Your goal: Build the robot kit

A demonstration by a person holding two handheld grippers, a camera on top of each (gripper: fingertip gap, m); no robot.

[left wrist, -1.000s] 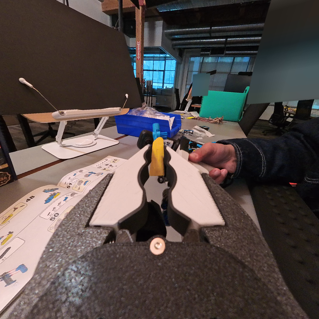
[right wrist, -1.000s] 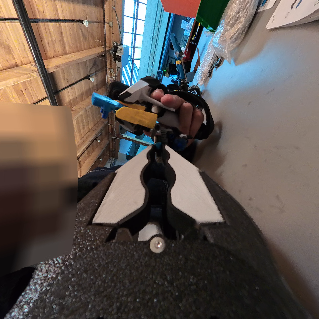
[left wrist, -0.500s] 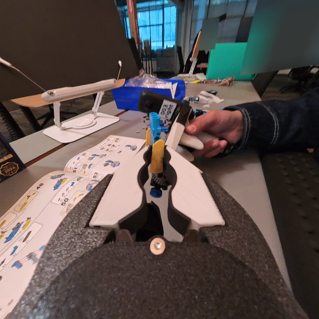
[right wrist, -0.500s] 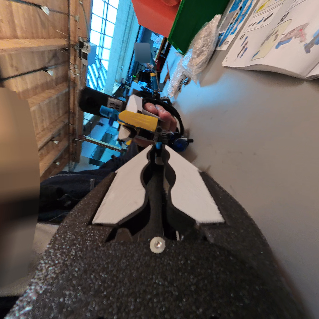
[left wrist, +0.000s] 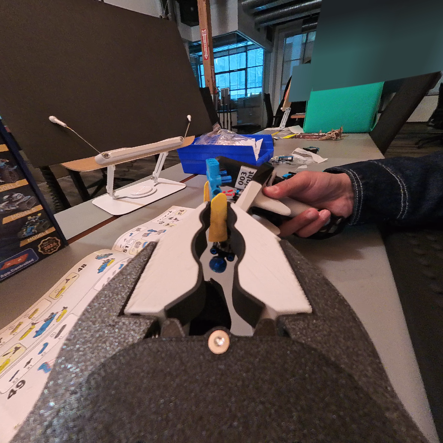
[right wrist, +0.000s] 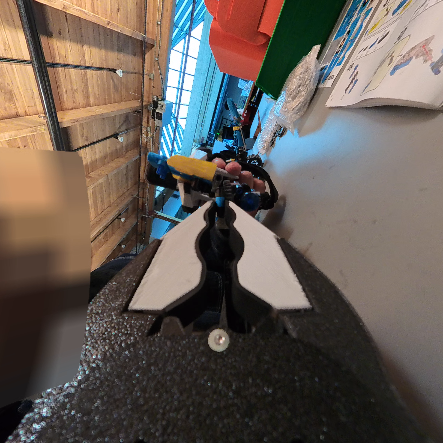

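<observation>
Yellow-and-blue brick model (left wrist: 217,221), at frame centre above the grey tabletop (left wrist: 335,268), is clenched from both ends: left tongs (left wrist: 217,215) grasp its yellow panel, right tongs (right wrist: 220,211) pinch its dark axle, seemingly steadying it beside the open instruction booklet (left wrist: 60,287).

Left gripper (left wrist: 217,211): white fingers with black inner edges, drawn close together and clamped on a small part at the tips; body level, pointing forward. Black foam housing fills the lower part of its own view.

Right gripper (right wrist: 219,208): same build, fingers nearly closed and pinching a slim part at the tips; rolled onto its side. From the left wrist view its white handle and black camera block sit just beyond the left fingertips.

Right hand (left wrist: 311,203): wrapped round the right gripper's handle, fingers curled beneath, dark denim sleeve at the wrist.

Left hand (right wrist: 239,175): fingers curled round the left gripper's handle, only fingertips showing.
</observation>
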